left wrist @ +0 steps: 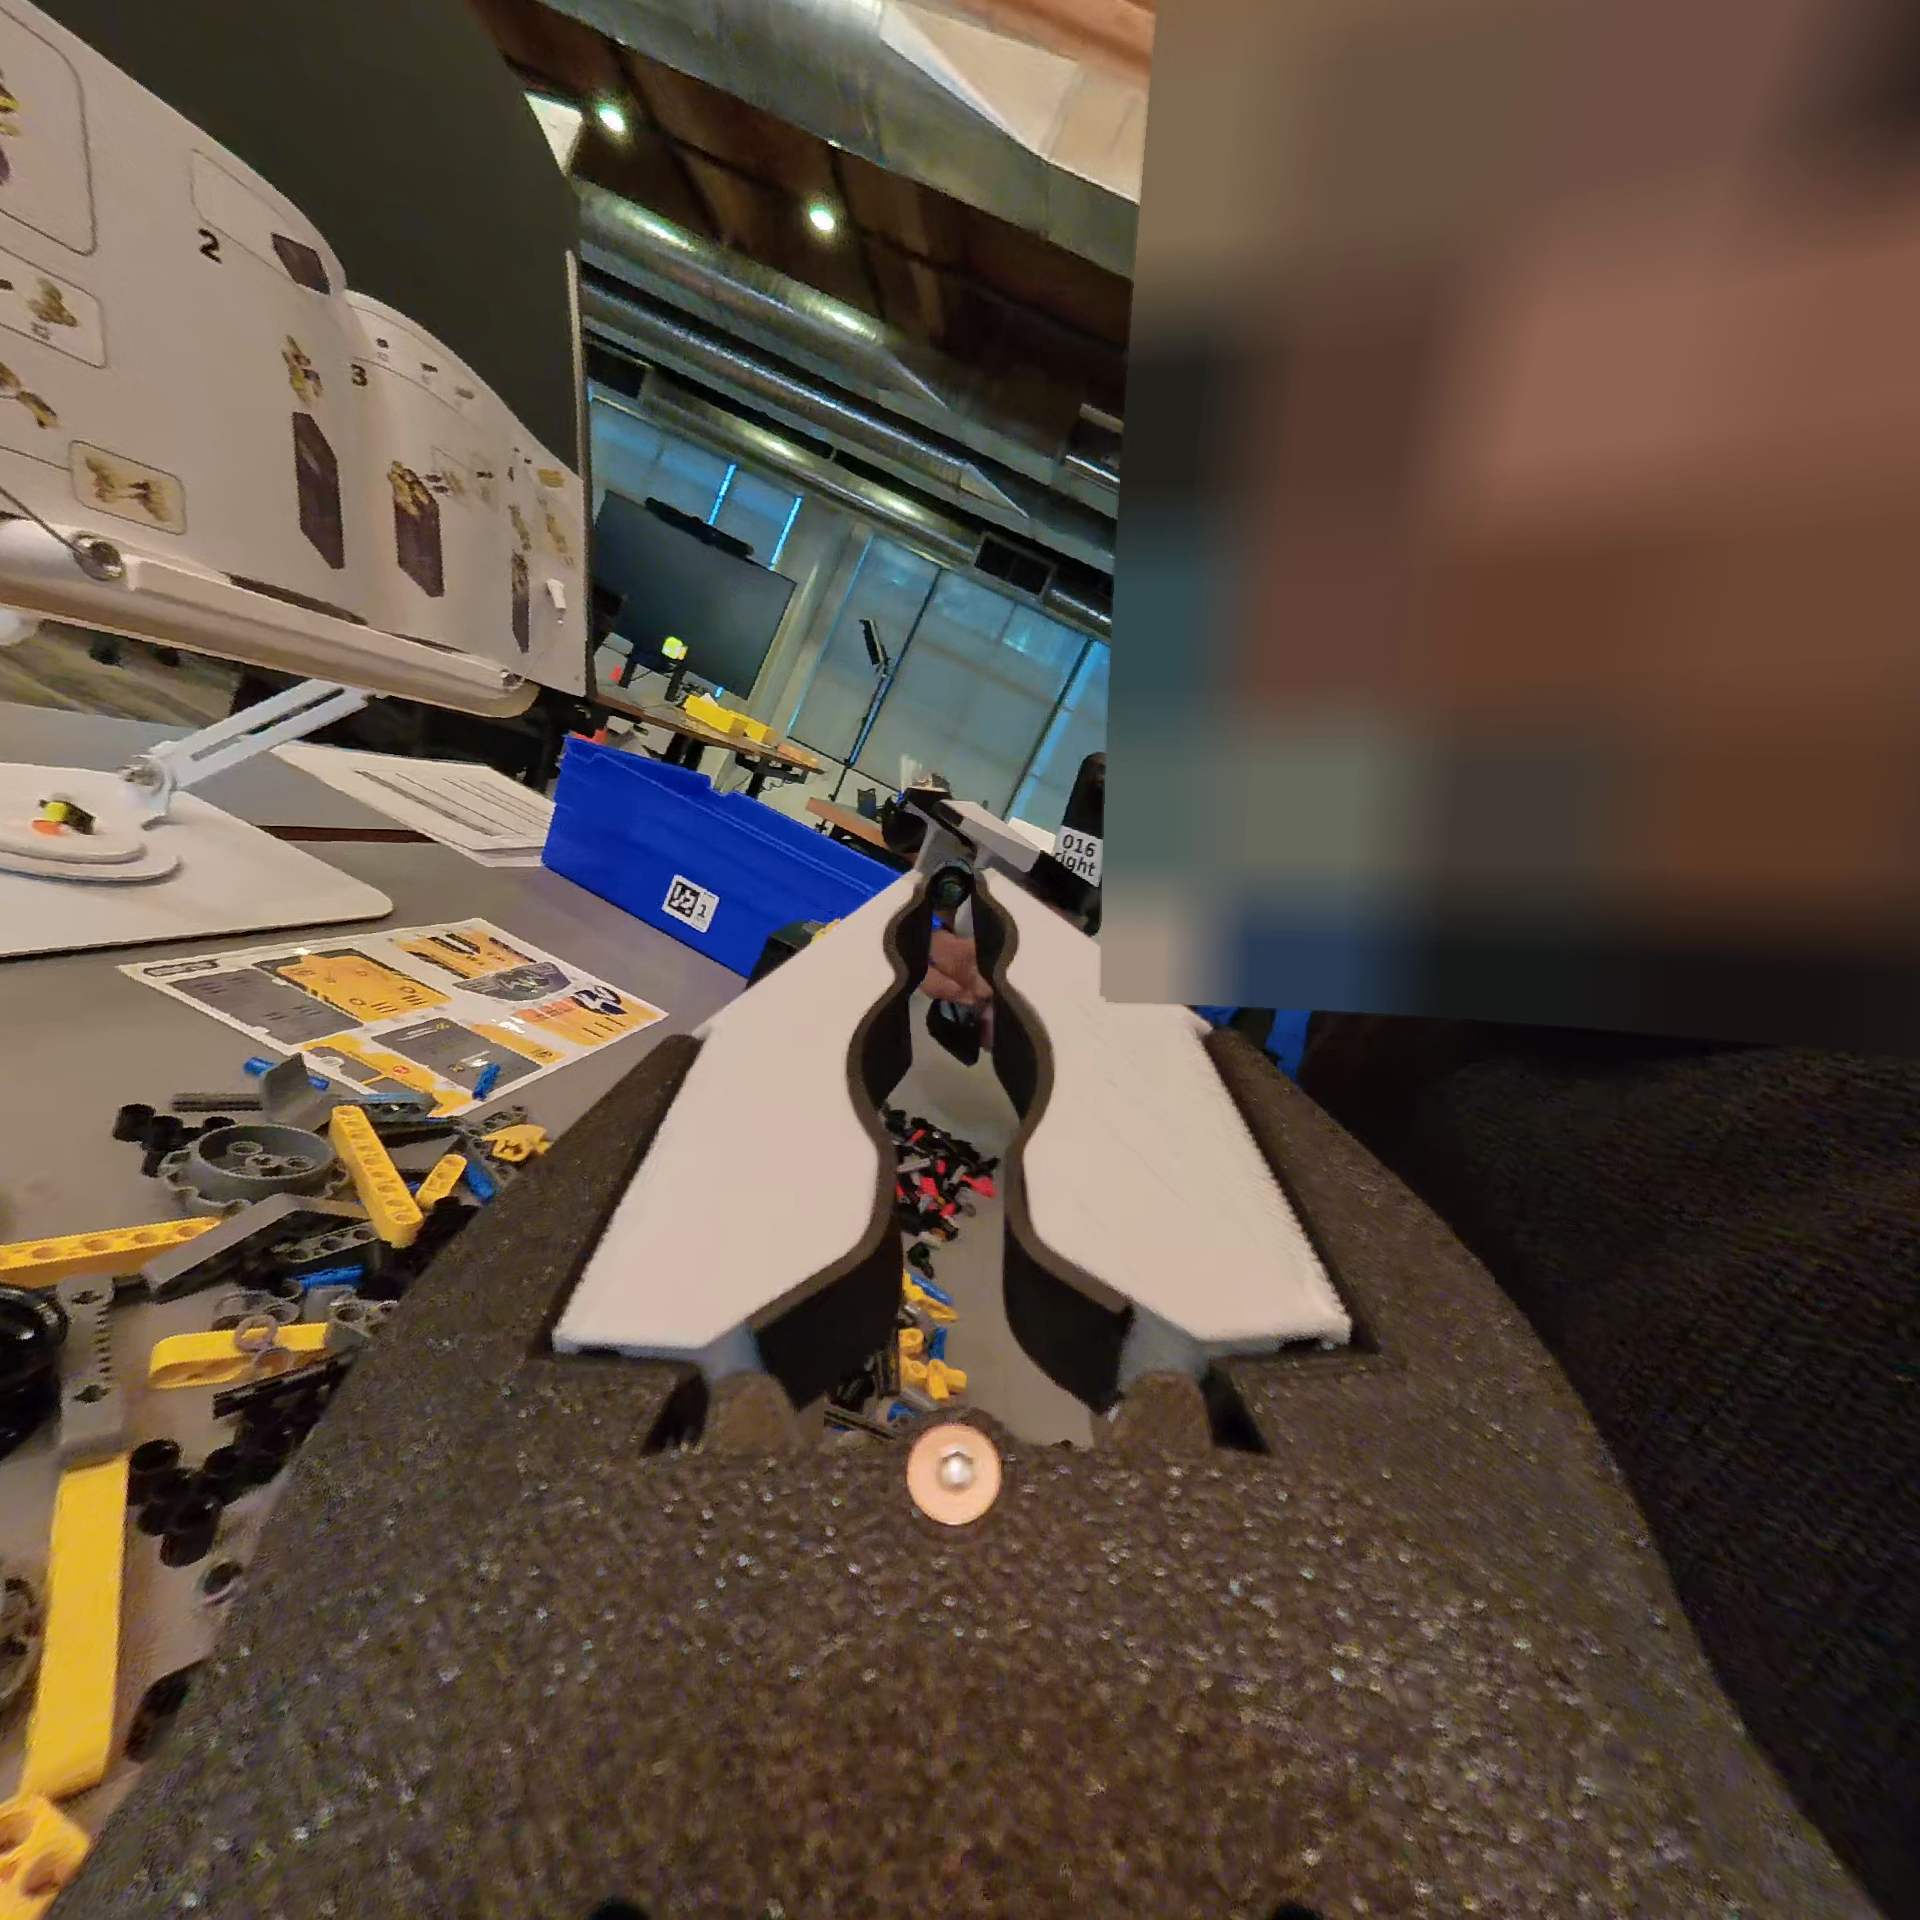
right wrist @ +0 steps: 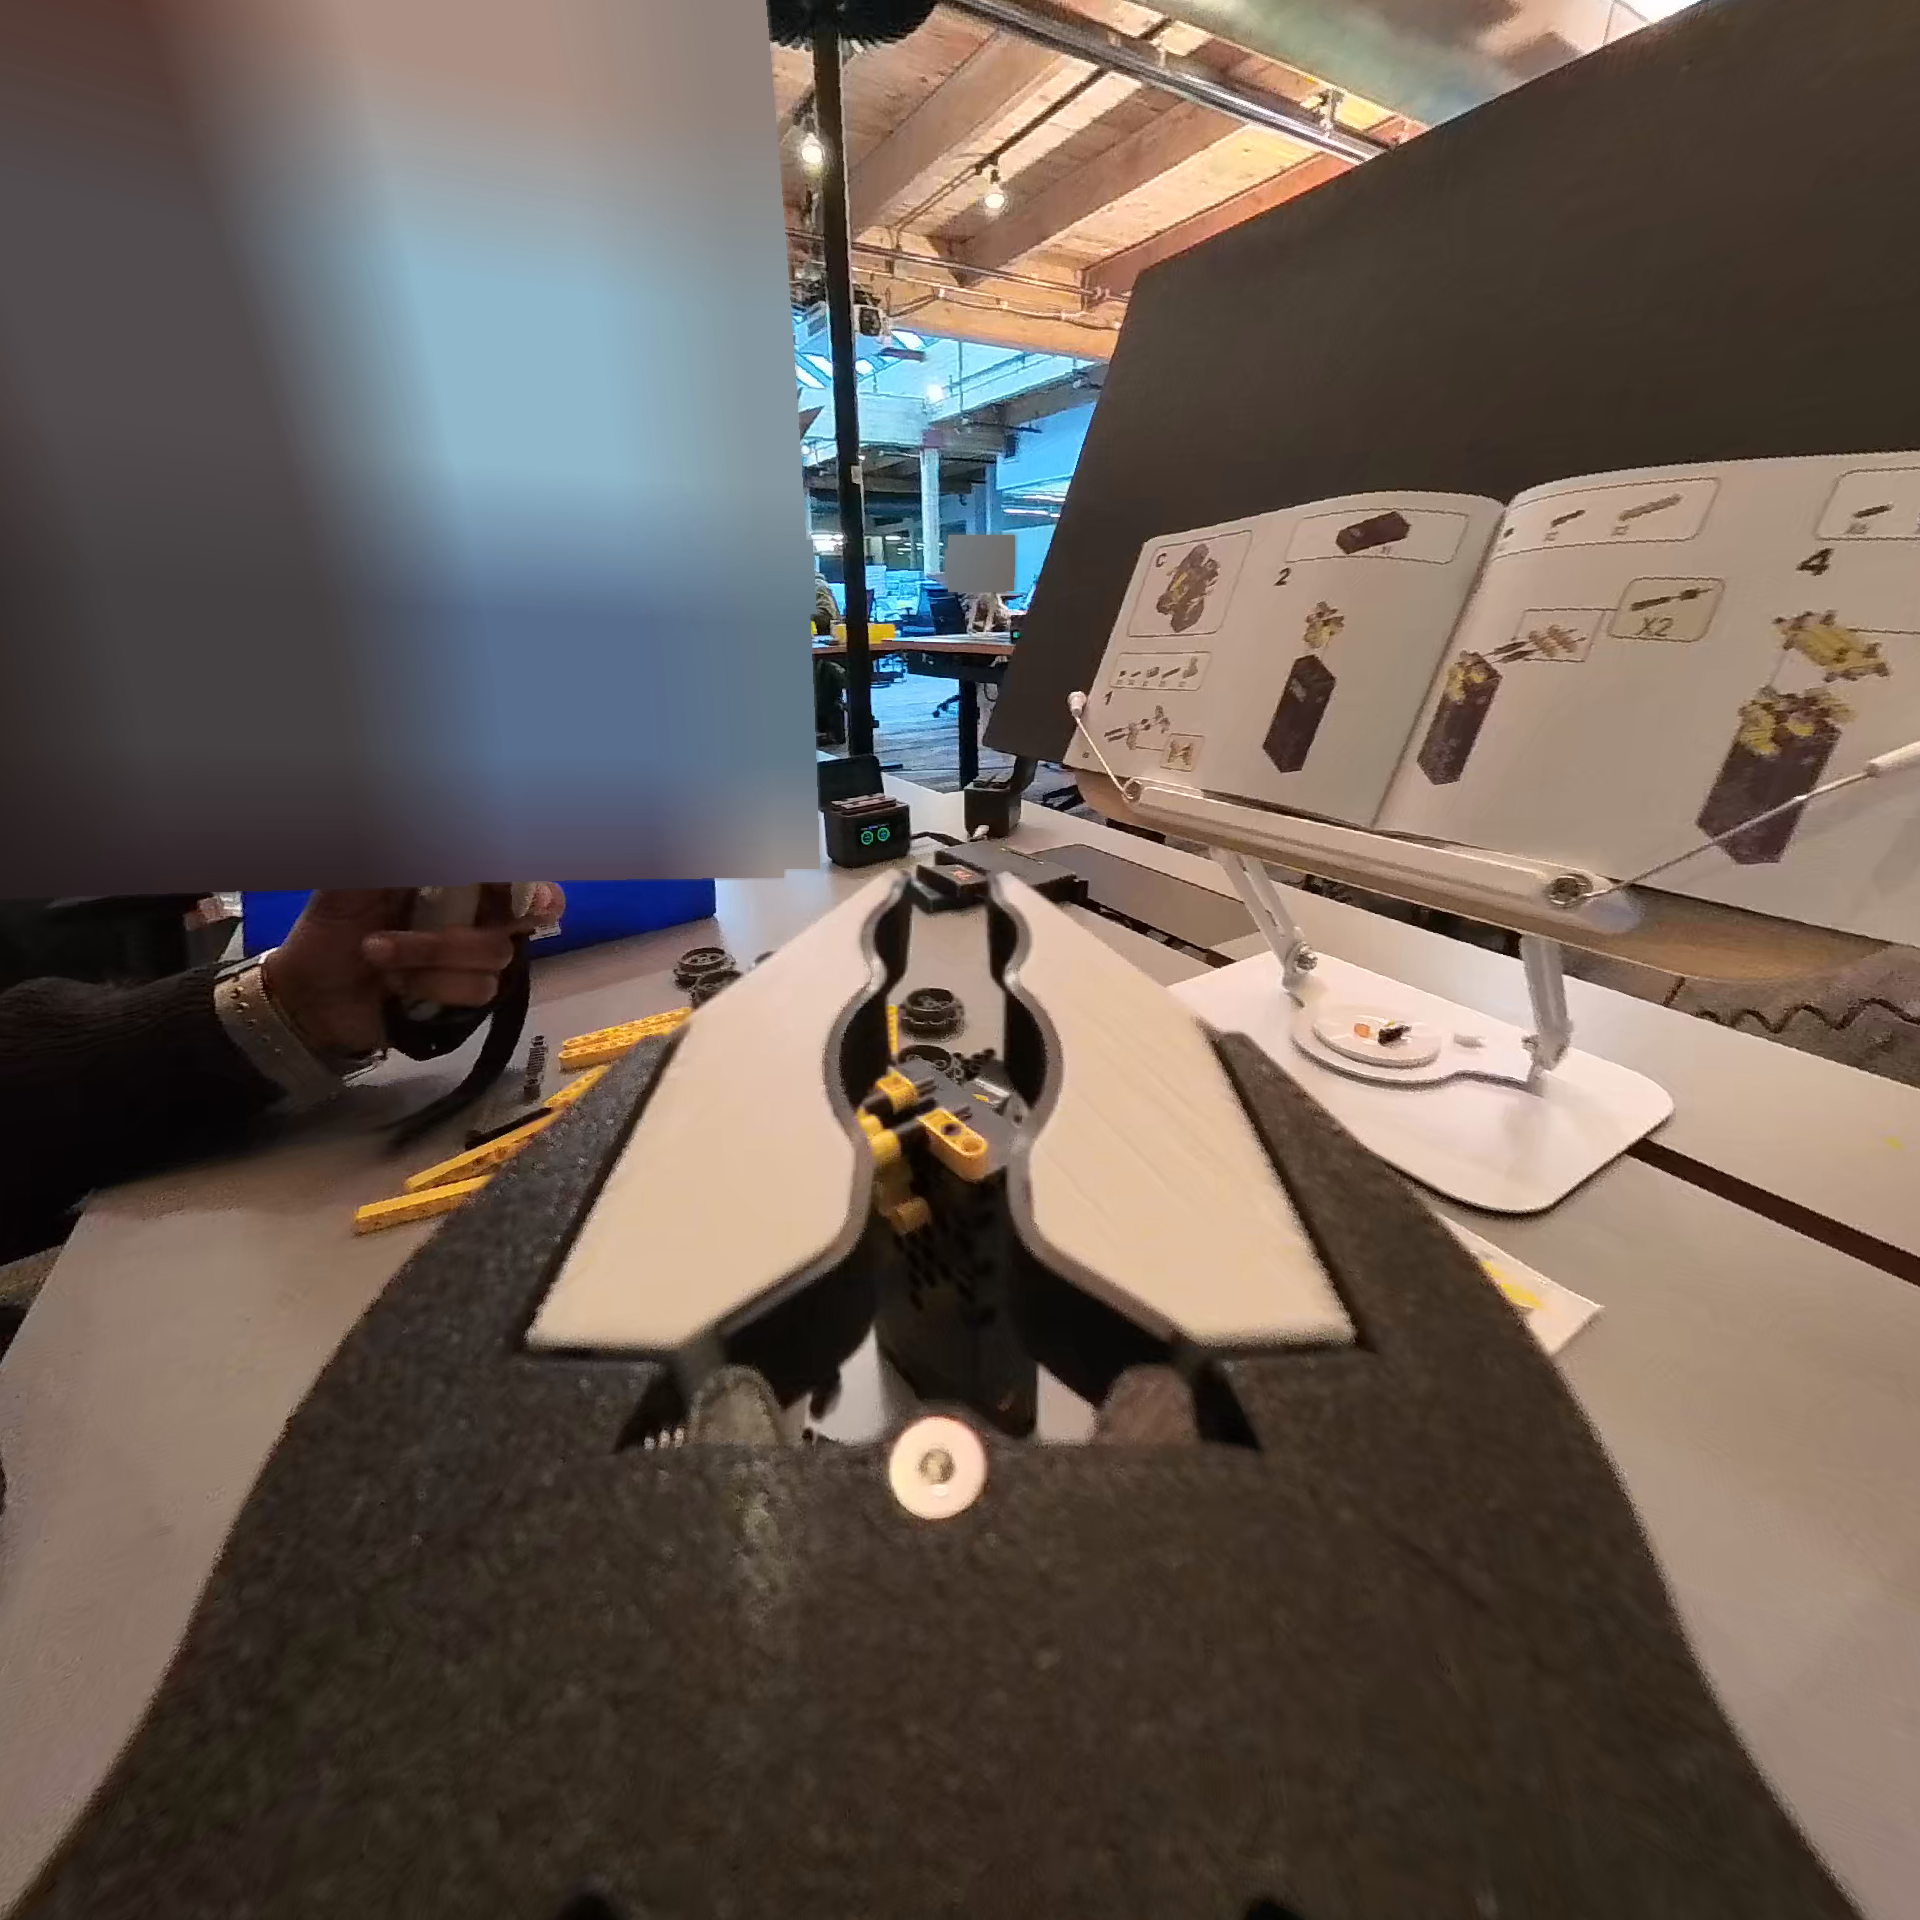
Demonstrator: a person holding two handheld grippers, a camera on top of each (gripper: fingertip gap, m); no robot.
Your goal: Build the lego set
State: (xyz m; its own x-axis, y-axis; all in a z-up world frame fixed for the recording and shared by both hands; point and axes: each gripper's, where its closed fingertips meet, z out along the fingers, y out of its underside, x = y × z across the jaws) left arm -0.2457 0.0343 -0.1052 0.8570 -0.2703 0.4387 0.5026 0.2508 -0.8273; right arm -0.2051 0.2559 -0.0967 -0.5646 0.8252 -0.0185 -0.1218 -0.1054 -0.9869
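Two grippers over a grey table of bricks

Loose bricks point(left wrist: 312, 1195) litter the grey table point(left wrist: 62, 1039) at left, beside a blue bin point(left wrist: 665, 831). The left gripper point(left wrist: 948, 914), nearly closed, holds nothing. The right gripper point(right wrist: 943, 894) pinches a black-and-yellow block point(right wrist: 940, 1195). A booklet point(right wrist: 1455, 644) rests on a white stand point(right wrist: 1507, 1122) under timber ceiling beams point(right wrist: 1039, 208).
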